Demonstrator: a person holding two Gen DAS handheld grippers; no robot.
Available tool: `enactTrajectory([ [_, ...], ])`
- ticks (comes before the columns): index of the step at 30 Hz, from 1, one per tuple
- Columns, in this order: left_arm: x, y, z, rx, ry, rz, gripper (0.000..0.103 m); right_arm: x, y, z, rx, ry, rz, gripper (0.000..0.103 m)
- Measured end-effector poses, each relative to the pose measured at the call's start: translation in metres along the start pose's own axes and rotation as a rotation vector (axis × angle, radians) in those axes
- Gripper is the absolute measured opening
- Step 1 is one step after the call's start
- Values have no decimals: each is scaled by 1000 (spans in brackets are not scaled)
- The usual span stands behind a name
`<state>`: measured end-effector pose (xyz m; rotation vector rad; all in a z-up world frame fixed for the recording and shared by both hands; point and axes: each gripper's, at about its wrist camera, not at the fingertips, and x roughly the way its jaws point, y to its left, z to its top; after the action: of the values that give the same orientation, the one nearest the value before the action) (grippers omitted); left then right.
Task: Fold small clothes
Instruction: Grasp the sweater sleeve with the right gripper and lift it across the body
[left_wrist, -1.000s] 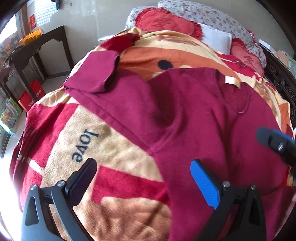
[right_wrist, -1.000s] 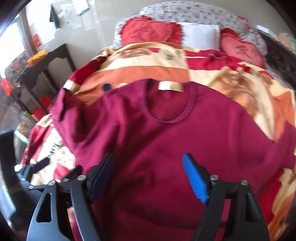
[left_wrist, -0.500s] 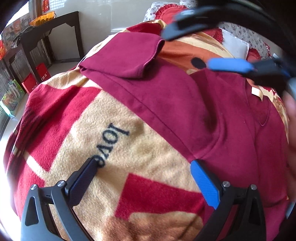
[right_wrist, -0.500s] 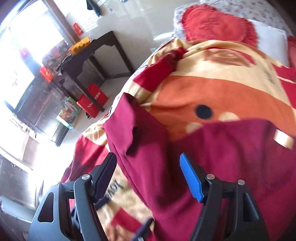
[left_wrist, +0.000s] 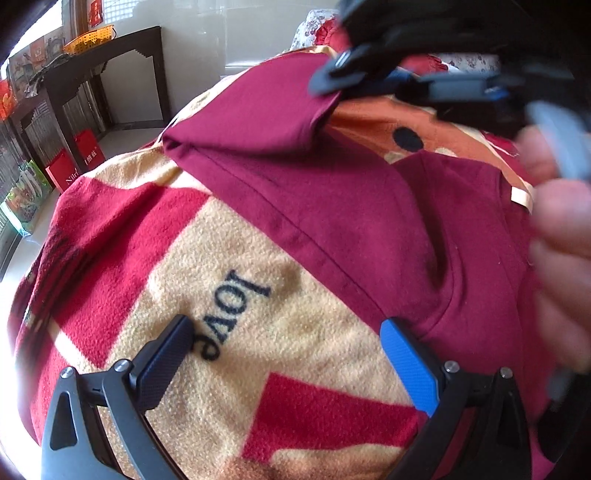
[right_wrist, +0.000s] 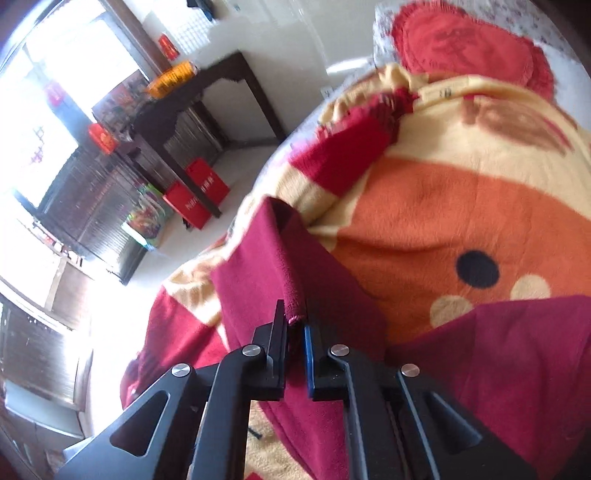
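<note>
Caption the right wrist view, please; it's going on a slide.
Right gripper pinching the maroon shirt's sleeve edge above the patterned fleece blanket.

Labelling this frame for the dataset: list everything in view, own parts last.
Maroon knit short-sleeved shirt: 1, dark red, spread on the blanket, sleeve edge pinched.
Fleece cartoon blanket: 1, cream, red and orange, "love" printed, covers the bed.
Red heart-shaped fringed cushion: 1 clearly in view, red, head of the bed.
Dark wooden side table: 1, near-black, by the wall.
Orange plastic basket: 1, orange, on the table.
Red paper gift bags: 2, red, floor under the table.
Left gripper: 1, black and blue fingers, open over the blanket at the shirt's side seam.
Right gripper: 1, shut on the sleeve.
Right hand: 1, blurred, right edge of left wrist view.
</note>
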<state>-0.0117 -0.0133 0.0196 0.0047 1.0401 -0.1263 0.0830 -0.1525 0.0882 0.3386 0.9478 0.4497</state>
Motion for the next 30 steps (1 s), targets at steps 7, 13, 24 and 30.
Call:
enactTrajectory([
  [7, 5, -5, 6, -24, -3, 28, 103, -76, -1, -9, -10, -130, 55, 0],
  [13, 8, -12, 8, -30, -1, 62, 103, -137, -19, -24, 15, -179, 42, 0],
  [24, 13, -22, 6, -22, -20, 125, 103, -236, -86, -68, 122, -225, 9, 0],
  [30, 12, -36, 2, -15, -24, 160, 103, -279, -146, -102, 238, -235, -90, 0],
])
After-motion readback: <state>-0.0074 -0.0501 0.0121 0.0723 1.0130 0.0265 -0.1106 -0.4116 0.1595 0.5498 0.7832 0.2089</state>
